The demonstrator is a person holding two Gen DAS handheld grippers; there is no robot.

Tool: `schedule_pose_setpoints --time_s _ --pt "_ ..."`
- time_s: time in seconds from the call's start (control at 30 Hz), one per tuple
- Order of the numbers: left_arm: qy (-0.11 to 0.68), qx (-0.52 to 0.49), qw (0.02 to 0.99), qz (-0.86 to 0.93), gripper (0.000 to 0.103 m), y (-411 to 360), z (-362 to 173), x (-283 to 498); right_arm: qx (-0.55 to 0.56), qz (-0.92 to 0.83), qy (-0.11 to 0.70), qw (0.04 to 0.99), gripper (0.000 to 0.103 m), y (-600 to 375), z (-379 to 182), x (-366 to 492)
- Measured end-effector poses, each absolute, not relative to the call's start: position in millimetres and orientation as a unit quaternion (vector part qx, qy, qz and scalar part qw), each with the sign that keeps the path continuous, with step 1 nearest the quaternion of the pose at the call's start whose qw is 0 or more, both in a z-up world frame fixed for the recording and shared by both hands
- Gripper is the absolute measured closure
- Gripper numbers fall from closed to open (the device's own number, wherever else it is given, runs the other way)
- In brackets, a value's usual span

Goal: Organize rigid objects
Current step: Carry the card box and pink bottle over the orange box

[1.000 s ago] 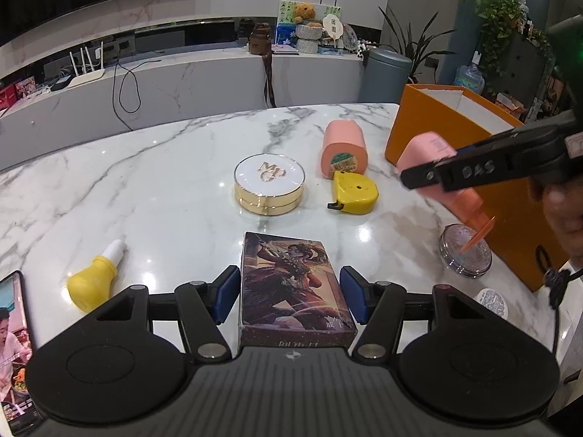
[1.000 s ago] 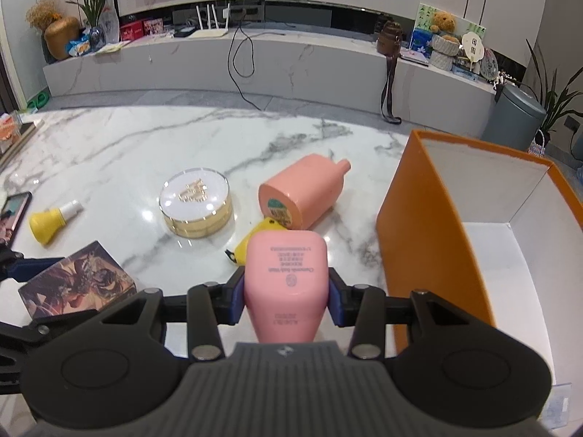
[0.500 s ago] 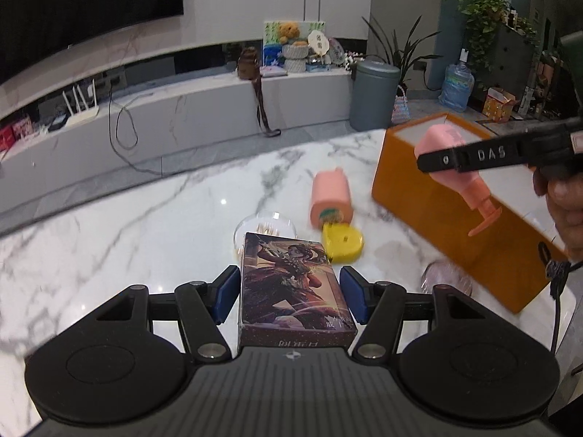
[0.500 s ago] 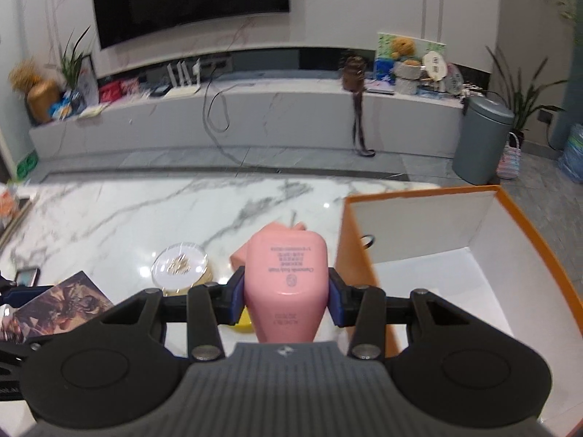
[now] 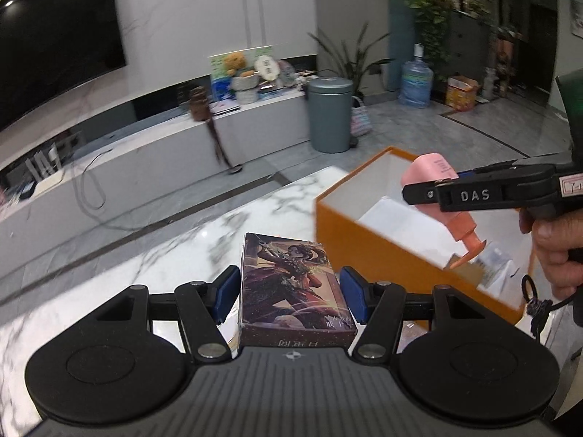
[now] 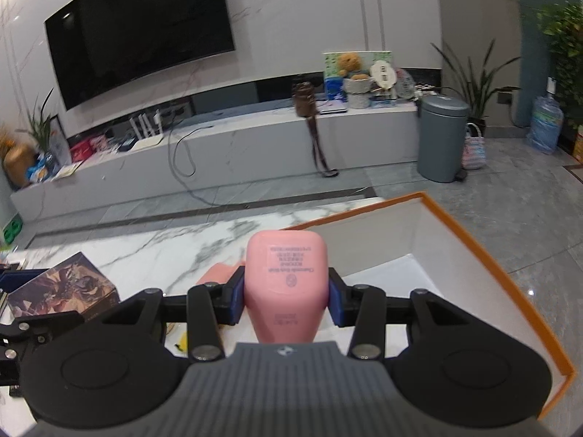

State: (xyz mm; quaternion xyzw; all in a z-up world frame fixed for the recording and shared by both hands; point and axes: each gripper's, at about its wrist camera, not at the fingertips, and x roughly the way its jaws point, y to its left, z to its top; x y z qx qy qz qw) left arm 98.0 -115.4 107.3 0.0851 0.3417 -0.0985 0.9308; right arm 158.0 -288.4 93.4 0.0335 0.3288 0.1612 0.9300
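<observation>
Pink bottle pinched in R gripper; card box clamped in L gripper.

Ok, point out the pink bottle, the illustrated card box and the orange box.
pink bottle [image 6: 286, 291]: right wrist view, on its labelled side.
illustrated card box [image 5: 291, 284]: left wrist view, on its printed top face.
orange box [image 5: 368, 255]: left wrist view, on its orange outer wall.

Your left wrist camera looked forward and down along its fingers, close above the marble table; your right camera did likewise. Both shared the orange box.
</observation>
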Motion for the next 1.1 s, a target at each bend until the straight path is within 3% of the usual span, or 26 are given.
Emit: schedule_pose_setpoints --time_s 0.47,1.1 --pt "0.361 0.136 0.903 -0.188 0.034 -216.0 91.2 150.2 0.074 0.101 0.337 0.933 0.059 -369.2 86.4 159.4" --pt "0.437 0.138 0.869 -0.185 0.035 -273.0 45.0 235.9 0.087 0.05 0.39 0.915 0.06 -418.1 49.9 196.3"
